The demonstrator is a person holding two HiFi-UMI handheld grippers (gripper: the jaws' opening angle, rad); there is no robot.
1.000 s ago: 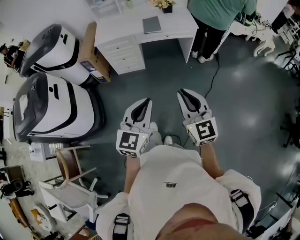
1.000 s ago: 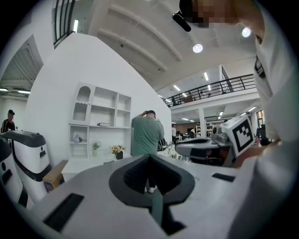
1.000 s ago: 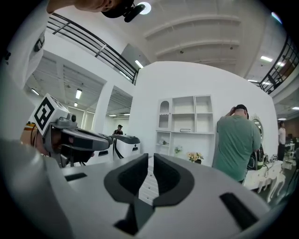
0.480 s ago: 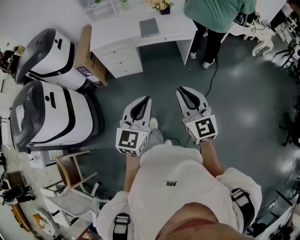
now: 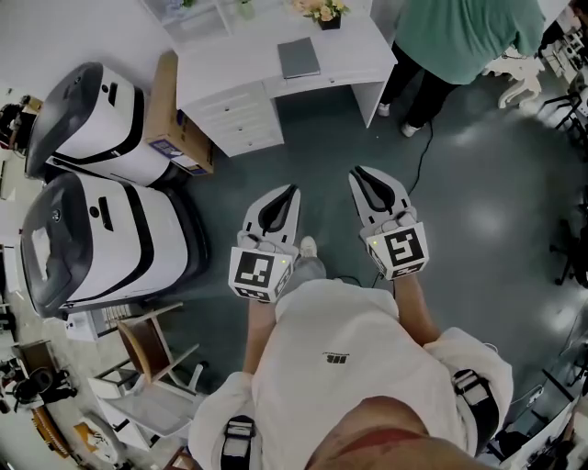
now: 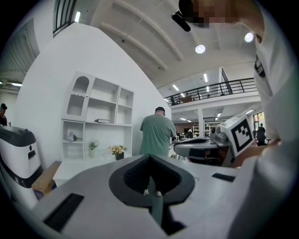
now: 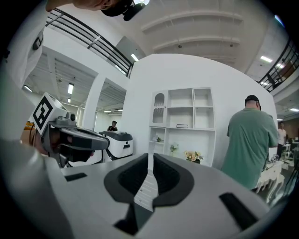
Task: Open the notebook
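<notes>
Left tongs [image 5: 293,190] and right tongs [image 5: 355,172] are both clenched with nothing between them. I hold them side by side, roughly level, before my chest, pointing toward the white desk [image 5: 354,48], where the grey notebook [image 5: 299,57] lies closed, well apart.

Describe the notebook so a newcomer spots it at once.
Find the white desk with drawers at the top of the head view. On its top, close to the flower pot, lies the notebook: a closed grey rectangle, the only flat dark thing on that white surface.
</notes>
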